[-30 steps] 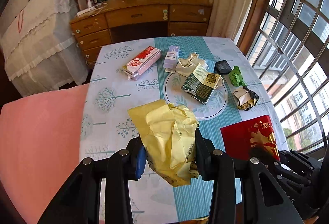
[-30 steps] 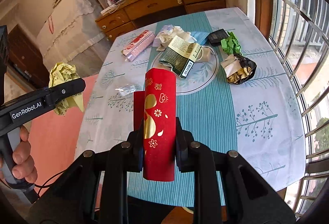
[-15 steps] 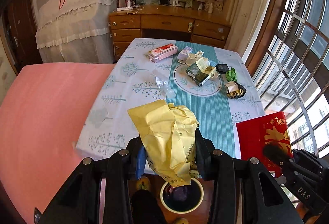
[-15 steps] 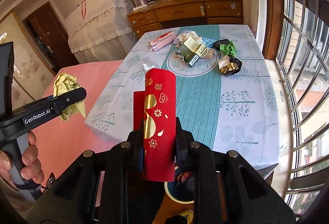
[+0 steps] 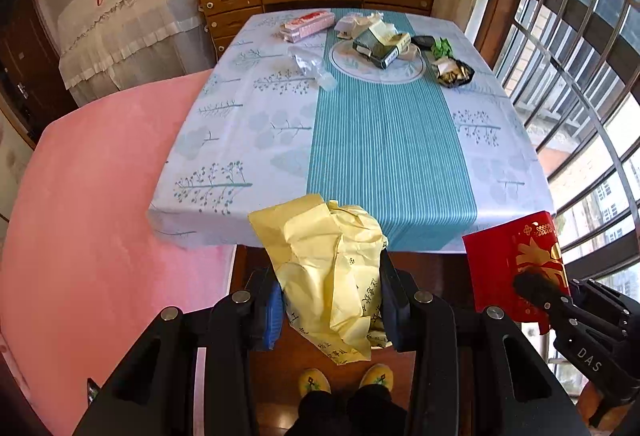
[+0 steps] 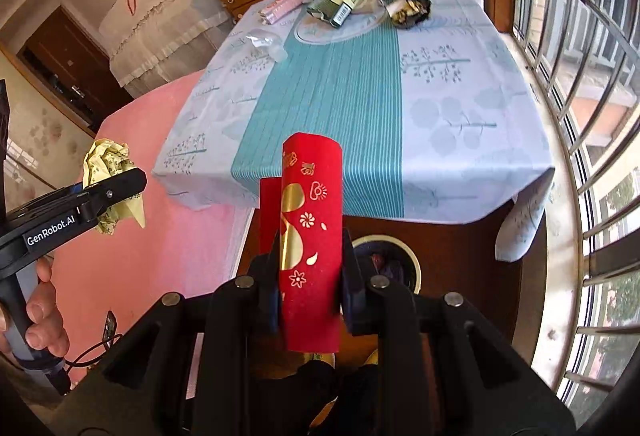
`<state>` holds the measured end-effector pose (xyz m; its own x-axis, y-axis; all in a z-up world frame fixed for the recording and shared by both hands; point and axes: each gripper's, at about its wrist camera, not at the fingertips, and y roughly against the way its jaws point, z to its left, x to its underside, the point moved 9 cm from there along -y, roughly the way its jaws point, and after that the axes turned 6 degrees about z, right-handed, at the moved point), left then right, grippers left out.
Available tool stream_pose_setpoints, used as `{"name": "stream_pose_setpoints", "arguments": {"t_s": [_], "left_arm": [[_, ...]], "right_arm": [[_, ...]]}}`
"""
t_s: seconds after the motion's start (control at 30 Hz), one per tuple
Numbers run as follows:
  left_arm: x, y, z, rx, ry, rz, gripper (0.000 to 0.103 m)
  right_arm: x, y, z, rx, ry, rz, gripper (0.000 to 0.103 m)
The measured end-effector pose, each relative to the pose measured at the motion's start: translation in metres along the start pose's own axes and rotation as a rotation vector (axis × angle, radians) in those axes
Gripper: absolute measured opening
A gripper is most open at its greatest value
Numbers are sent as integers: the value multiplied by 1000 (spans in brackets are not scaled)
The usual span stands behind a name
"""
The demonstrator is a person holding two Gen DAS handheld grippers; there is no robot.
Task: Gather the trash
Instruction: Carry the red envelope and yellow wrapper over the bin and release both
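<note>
Yellow paper (image 5: 332, 276): crumpled, clamped in the left gripper (image 5: 328, 300), just off the desk's near edge.
Red envelope (image 6: 312, 248): bowed between the right gripper's (image 6: 310, 296) closed pads, above the bin.
Bin (image 6: 412, 268): on the floor below the desk's near edge; both pieces look carried here for dropping in.
Desk (image 5: 384, 156): tree-print cloth with a teal stripe; more wrappers and boxes at its far end.
Room: pink bed (image 5: 88, 216) beside the desk, barred window opposite, wooden dresser behind.

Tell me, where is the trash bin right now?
In the right wrist view the trash bin sits on the dark wooden floor just past the near table edge, partly hidden behind the right claw and its red envelope.
</note>
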<state>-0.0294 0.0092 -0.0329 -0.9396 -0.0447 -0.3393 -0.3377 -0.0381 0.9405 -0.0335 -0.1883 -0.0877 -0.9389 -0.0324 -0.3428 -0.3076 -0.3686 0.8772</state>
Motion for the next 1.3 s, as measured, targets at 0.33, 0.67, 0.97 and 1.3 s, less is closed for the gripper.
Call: {"name": "stream_pose_setpoints", "arguments": {"t_s": [0.33,0.67,0.97,1.3], "left_arm": [[62,-157,-20,57,-120,158,39],[122,-363,-43,111,-171,259,40],[147,-486,-59,124,-202,306,57],[150,-502,-42,76,-205,254,90]], "right_arm": [[79,-138,-57,97,-162,145,19],[155,-315,-129,183,-235,237,20],[181,-420,-186,234,-273,259,29],[183,-437,-202,280,-260,261,57]]}}
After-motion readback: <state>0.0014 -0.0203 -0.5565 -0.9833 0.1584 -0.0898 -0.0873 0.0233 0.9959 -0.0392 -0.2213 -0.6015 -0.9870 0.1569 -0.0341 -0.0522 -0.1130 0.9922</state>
